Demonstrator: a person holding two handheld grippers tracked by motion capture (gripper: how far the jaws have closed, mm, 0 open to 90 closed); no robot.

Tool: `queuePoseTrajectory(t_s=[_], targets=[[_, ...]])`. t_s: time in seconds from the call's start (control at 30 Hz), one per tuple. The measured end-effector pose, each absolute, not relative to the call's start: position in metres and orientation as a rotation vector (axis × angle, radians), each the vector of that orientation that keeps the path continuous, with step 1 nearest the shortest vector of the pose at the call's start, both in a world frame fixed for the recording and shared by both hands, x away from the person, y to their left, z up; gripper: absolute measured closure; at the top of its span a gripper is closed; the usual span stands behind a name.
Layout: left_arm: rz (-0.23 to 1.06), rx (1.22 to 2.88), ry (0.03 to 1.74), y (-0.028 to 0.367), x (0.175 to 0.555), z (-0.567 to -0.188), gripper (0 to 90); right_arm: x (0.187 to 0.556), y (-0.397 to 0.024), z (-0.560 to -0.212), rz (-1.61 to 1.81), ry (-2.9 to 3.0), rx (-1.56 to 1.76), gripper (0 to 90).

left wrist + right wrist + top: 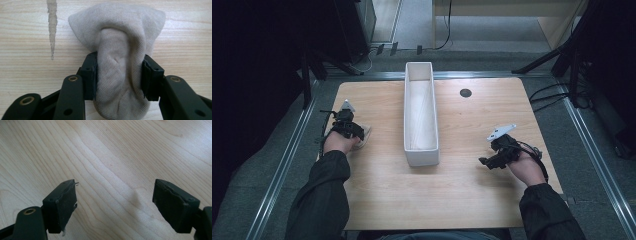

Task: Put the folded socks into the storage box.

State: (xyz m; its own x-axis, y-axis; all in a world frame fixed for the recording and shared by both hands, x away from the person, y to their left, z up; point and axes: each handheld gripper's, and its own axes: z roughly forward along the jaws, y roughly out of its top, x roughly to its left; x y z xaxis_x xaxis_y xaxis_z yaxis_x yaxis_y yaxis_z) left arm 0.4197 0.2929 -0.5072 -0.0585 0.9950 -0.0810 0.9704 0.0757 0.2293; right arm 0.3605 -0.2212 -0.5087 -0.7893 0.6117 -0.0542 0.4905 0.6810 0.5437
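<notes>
Black jaws of your left hand-held gripper [119, 75] are pinching the beige sock [120, 50] lying on the bench [462, 190] left of the white bin [421, 150], so be lifting it straight while your right hand-held gripper [115, 202] is waiting wide open.

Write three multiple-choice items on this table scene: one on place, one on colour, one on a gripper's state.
1. Where is the sock?
A. in the bin
B. on the table left of the bin
C. on the floor

2. What colour is the long bin?
A. white
B. red
C. black

3. How does the right gripper stand?
A. shut on the sock
B. shut on the bin
C. open, nothing between its jaws

Key: 1 B, the left gripper pinches it on the table; 2 A, its walls are white; 3 C, bare wood shows between the jaws.
</notes>
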Motion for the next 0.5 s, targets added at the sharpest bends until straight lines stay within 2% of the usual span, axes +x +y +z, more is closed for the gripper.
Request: queuePoseTrajectory(t_s=[0.2, 0.5], targets=[[0.123, 1.992, 2.127, 0.294, 0.421, -0.506, 66.0, 0.361, -0.221, -0.508, 0.765, 2.66, 0.892, 19.4], [-0.012, 1.897, 2.128, 0.301, 0.421, -0.499, 66.4, 0.362, -0.221, -0.508, 0.765, 2.657, 0.891, 19.5]])
